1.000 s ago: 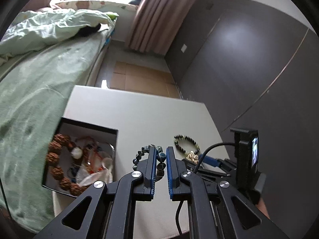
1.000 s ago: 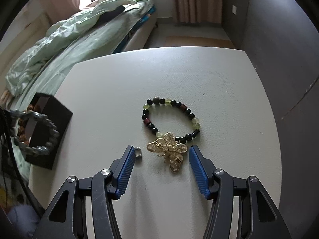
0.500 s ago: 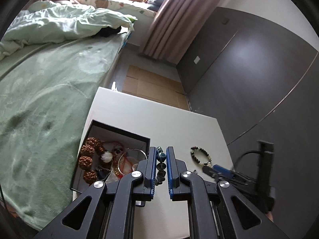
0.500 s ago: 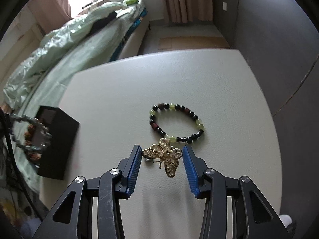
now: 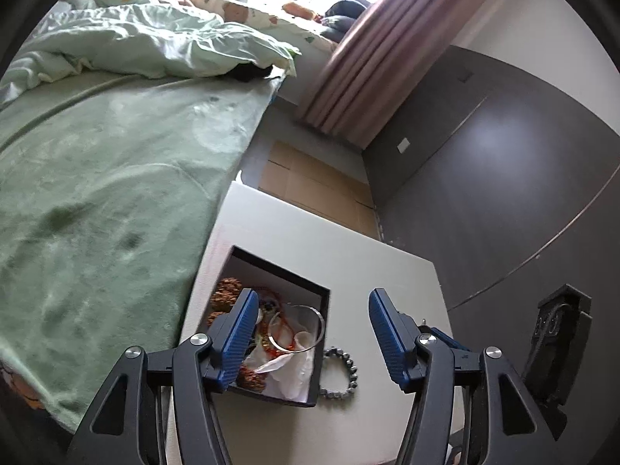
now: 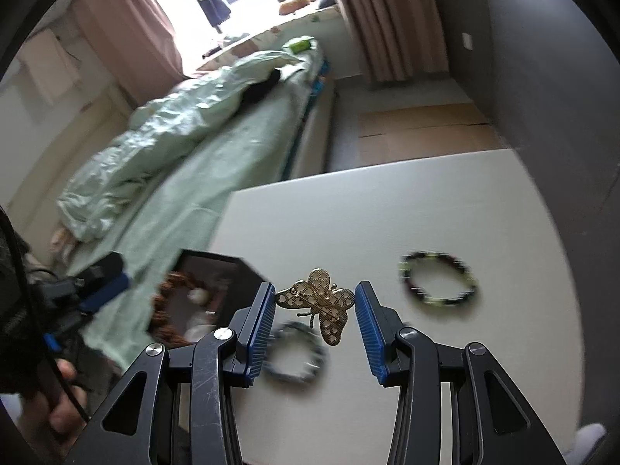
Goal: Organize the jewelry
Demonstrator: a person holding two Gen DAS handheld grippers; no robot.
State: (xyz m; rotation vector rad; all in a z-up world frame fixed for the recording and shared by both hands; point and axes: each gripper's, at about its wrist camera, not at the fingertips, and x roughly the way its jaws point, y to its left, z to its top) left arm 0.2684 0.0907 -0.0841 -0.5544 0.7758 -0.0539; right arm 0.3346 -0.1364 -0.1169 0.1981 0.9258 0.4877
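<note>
The gold butterfly brooch (image 6: 318, 307) hung clamped between the right gripper's (image 6: 316, 323) pads, above the table (image 6: 387, 224). The grey bead bracelet (image 5: 341, 374) lay on the table, touching the black box (image 5: 319, 352) at its 3 o'clock side. The left gripper (image 5: 310, 337), its jaws just opened, stood apart and empty above them.

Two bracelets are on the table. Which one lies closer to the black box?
The grey bead bracelet, right beside the black box; the green-and-black bracelet lies farther off on the table.
</note>
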